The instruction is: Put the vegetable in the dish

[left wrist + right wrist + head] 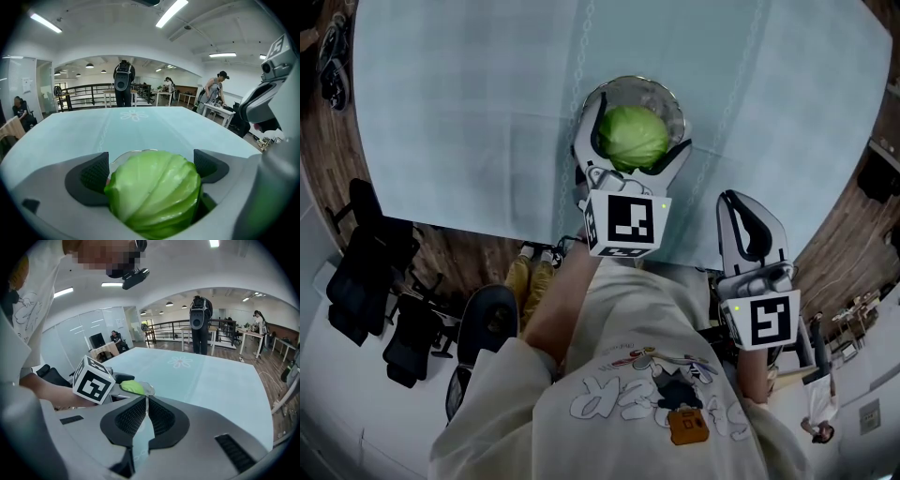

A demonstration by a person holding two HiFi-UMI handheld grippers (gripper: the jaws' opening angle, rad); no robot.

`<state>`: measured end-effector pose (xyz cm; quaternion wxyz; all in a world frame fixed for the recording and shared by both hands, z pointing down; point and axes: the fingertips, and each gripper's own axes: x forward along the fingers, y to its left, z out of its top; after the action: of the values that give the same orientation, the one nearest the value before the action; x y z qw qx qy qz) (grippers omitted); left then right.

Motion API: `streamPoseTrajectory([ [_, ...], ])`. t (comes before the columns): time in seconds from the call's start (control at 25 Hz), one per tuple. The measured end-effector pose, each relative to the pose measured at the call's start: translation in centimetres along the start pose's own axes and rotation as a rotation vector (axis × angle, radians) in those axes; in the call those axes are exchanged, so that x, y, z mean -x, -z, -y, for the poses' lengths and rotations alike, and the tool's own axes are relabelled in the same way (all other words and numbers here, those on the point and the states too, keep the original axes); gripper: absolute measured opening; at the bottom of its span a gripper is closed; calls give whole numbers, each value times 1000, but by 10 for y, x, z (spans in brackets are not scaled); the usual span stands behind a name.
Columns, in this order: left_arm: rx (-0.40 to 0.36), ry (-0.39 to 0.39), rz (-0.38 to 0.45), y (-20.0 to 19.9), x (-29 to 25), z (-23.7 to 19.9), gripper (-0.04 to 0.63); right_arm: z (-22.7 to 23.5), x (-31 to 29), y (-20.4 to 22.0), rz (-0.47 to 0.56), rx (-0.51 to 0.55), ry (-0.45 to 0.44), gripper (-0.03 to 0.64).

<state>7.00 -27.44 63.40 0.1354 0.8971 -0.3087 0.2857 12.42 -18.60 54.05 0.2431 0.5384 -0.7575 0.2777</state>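
Note:
A round green cabbage (632,137) sits between the jaws of my left gripper (637,127), which is shut on it. It hangs right over a shallow silvery dish (652,89) on the pale blue table (469,112); I cannot tell whether it touches the dish. In the left gripper view the cabbage (152,194) fills the gap between both pads (91,176), and the dish rim (125,157) peeks out behind it. My right gripper (739,202) is held near the table's near edge, jaws shut on nothing (146,404). It looks across at the cabbage (132,387).
Black office chairs (370,272) stand on the wooden floor to the left, below the table's edge. Desks and railings fill the far room, with several people (123,86) standing there. The tablecloth carries a flower print (180,362).

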Motion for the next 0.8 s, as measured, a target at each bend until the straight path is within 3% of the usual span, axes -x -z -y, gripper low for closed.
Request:
streamPoseTrajectory([
  [0.36, -12, -28, -45, 13, -25, 4, 572, 8, -2, 10, -16, -19, 0, 35],
  [0.52, -22, -48, 5, 3, -21, -1, 565, 7, -2, 11, -18, -21, 4, 35],
  [0.8, -36, -55, -5, 7, -11, -2, 565, 2, 5, 4, -6, -10, 3, 34],
])
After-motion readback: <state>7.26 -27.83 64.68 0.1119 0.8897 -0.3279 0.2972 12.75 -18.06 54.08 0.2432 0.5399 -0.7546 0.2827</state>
